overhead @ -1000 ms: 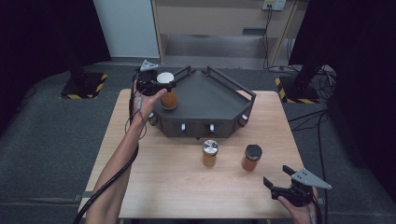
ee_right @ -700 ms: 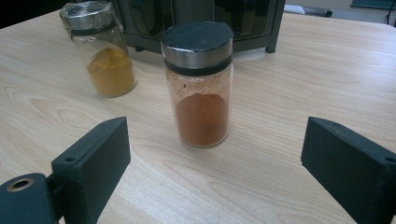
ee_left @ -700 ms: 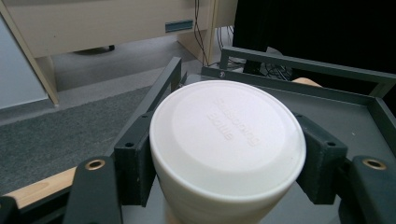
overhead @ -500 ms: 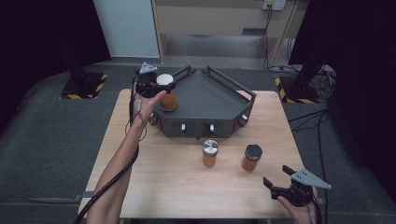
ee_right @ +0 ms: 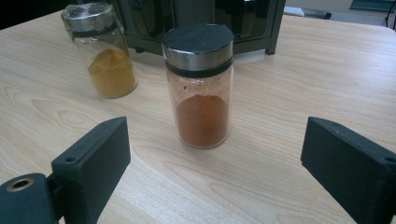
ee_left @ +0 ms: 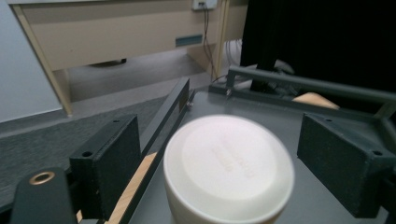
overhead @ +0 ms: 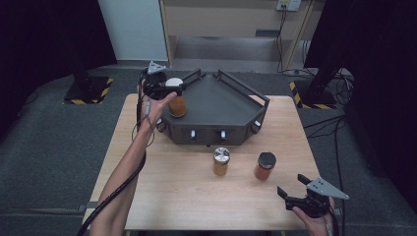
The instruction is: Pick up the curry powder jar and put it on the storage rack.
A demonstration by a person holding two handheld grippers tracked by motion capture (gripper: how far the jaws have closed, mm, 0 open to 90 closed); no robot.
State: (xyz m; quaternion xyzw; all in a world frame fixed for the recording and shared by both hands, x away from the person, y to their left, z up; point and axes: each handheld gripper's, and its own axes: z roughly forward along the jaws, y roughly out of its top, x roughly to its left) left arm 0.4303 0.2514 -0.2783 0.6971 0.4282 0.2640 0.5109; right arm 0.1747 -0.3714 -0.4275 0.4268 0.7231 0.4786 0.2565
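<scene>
A jar with a white lid and orange contents is at the left corner of the dark grey tray. My left gripper reaches it from the left. Its jaws have just been opening, and the white lid sits between them with a gap on each side. My right gripper is low over the table's front right corner, open and empty. Ahead of it stands a black-lidded jar of red-brown powder. A silver-lidded jar of yellow powder stands to its left.
The tray has raised rails and stands at the back middle of the wooden table. A cable trails along the left forearm. Dark floor and stands with striped bases surround the table.
In the high view the left hand and the white-lidded jar stay at the tray's left corner. The right gripper has not moved.
</scene>
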